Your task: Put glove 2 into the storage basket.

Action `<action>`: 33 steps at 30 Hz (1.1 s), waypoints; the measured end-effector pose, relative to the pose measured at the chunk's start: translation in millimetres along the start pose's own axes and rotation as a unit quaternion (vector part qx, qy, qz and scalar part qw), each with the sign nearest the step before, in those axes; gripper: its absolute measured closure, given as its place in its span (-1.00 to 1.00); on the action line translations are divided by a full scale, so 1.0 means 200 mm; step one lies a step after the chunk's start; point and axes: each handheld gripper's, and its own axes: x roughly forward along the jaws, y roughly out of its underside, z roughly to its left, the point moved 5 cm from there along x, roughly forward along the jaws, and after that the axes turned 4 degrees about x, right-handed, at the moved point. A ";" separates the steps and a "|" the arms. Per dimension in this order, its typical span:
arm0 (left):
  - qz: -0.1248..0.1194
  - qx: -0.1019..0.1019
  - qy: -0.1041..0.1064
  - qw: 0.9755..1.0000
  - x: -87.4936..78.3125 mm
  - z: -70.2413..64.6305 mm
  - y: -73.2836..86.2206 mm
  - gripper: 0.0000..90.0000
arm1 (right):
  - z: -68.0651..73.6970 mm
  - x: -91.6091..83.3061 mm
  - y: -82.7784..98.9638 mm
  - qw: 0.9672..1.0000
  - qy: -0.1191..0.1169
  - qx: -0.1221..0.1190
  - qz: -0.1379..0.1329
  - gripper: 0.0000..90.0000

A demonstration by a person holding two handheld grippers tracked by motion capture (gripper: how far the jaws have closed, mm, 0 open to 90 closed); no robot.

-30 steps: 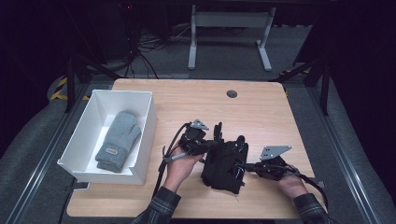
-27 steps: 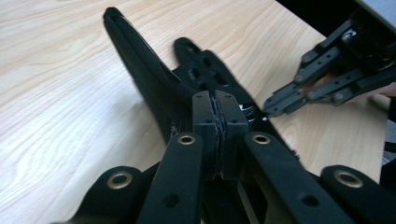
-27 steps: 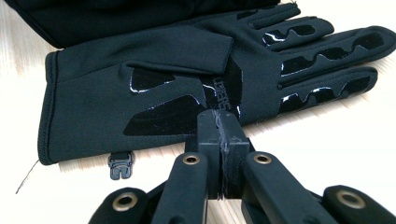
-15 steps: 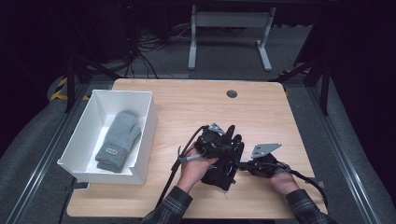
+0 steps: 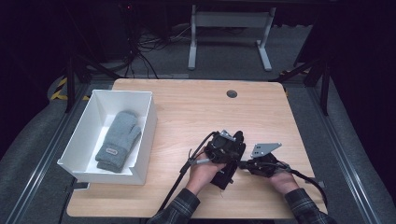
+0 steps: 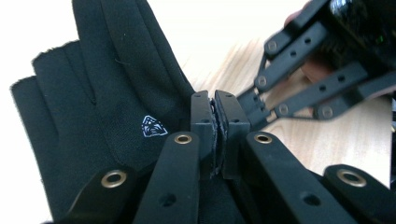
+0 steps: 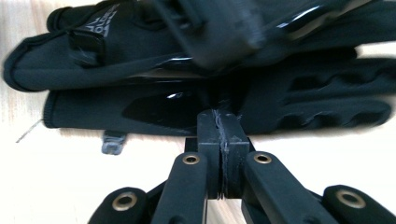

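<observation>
Both hand-held grippers work on a pair of black gloves (image 5: 229, 161) lying stacked on the tabletop (image 5: 196, 112) near its front edge. The left hand-held gripper (image 6: 214, 135) has its jaws pinched together over the upper glove's fabric, and the right hand-held gripper (image 7: 222, 140) is likewise closed at the lower glove's edge, probably to pull the two apart. A white bin (image 5: 144, 135) holding a grey mitten (image 5: 116, 140) stands well apart to the left, with nothing between it and the gloves.

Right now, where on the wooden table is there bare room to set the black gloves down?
Bare wood runs between the white box and the black gloves, and across the far half up to the round grommet hole. The near right is crowded: both grippers meet at the gloves.
</observation>
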 end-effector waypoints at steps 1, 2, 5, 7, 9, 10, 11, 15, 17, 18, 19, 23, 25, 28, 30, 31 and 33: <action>-0.003 0.001 0.004 1.000 -0.01 -0.01 0.00 0.91 | -0.01 -0.02 0.00 1.000 0.004 0.004 -0.006 0.98; -0.005 0.001 0.008 1.000 -0.01 -0.01 -0.01 0.89 | -0.03 -0.03 0.00 1.000 0.009 0.010 -0.011 0.95; -0.008 0.005 0.015 1.000 -0.01 -0.03 -0.01 0.88 | -0.08 -0.08 0.02 0.999 0.024 0.024 -0.020 0.89; -0.012 0.003 0.025 1.000 -0.01 -0.04 0.00 0.86 | -0.11 -0.11 0.03 0.998 0.034 0.033 -0.028 0.82; -0.010 0.005 0.033 0.999 0.00 -0.06 0.00 0.79 | -0.14 -0.14 0.04 0.998 0.047 0.038 -0.032 0.69; -0.010 0.007 0.034 0.999 0.00 -0.06 0.00 0.78 | -0.15 -0.15 0.05 0.997 0.051 0.042 -0.032 0.65; -0.008 0.008 0.033 0.999 0.00 -0.07 0.00 0.81 | -0.16 -0.15 0.05 0.997 0.052 0.045 -0.031 0.61; 0.016 0.010 0.032 0.999 0.03 -0.08 0.05 0.99 | -0.20 -0.16 0.09 0.996 0.072 0.048 -0.021 0.46; 0.023 0.008 0.031 0.999 0.05 -0.08 0.06 1.00 | -0.21 -0.16 0.10 0.995 0.080 0.049 -0.015 0.39; 0.036 0.007 0.031 0.999 0.07 -0.08 0.09 1.00 | -0.22 -0.16 0.10 0.995 0.083 0.048 -0.016 0.32; 0.042 0.008 0.029 0.999 0.08 -0.08 0.10 1.00 | -0.22 -0.16 0.11 0.995 0.084 0.050 -0.015 0.28; 0.056 0.009 0.025 0.998 0.10 -0.08 0.14 1.00 | -0.24 -0.14 0.13 0.994 0.088 0.060 -0.008 0.05; 0.061 0.010 0.021 0.998 0.09 -0.08 0.15 1.00 | -0.26 -0.14 0.14 0.993 0.092 0.070 -0.006 -0.10; 0.074 0.014 0.018 0.997 0.06 -0.06 0.17 1.00 | -0.28 -0.14 0.14 0.992 0.098 0.080 -0.008 -0.23; 0.079 0.015 0.016 0.997 0.04 -0.06 0.18 1.00 | -0.28 -0.14 0.15 0.992 0.102 0.080 -0.007 -0.26; 0.084 0.015 0.012 0.996 0.02 -0.05 0.19 1.00 | -0.29 -0.13 0.15 0.991 0.107 0.079 -0.008 -0.30; 0.091 0.015 0.008 0.996 0.00 -0.04 0.20 1.00 | -0.29 -0.13 0.15 0.991 0.109 0.079 -0.008 -0.33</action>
